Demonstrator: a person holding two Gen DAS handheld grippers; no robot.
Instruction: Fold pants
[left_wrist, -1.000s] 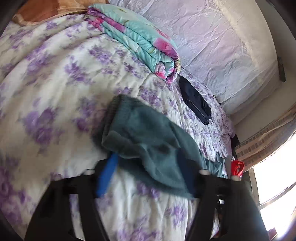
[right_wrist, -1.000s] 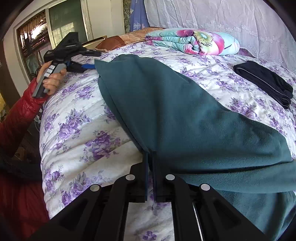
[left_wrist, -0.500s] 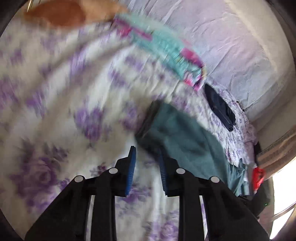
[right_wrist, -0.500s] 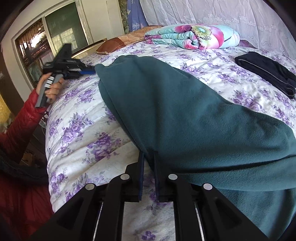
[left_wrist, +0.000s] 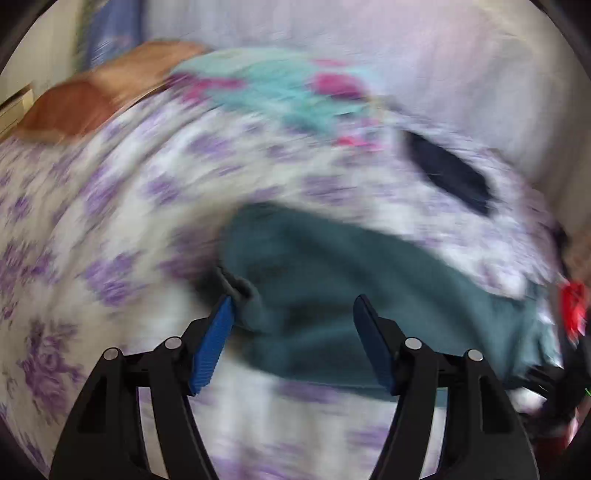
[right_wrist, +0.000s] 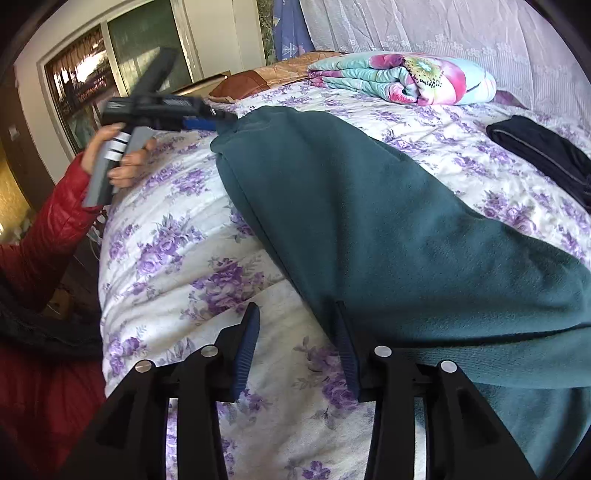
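Note:
Teal fleece pants (right_wrist: 388, 221) lie folded lengthwise across the floral bedspread (right_wrist: 177, 266). My right gripper (right_wrist: 295, 332) is open, its right finger touching the pants' near edge, holding nothing. The left wrist view is motion-blurred: my left gripper (left_wrist: 291, 325) is open just in front of the pants' end (left_wrist: 332, 288), with a fold of cloth beside its left fingertip. In the right wrist view the left gripper (right_wrist: 207, 122) is held at the pants' far end.
A folded floral quilt (right_wrist: 406, 79) and a brown pillow (right_wrist: 243, 79) lie at the head of the bed. Dark folded trousers (right_wrist: 546, 155) lie at right. A window is on the left; the bed edge runs along the left.
Both grippers have opened: the right let go of the pants' edge, the left reopened after nearly closing. The left gripper swung round to the pants' end; its view is blurred.

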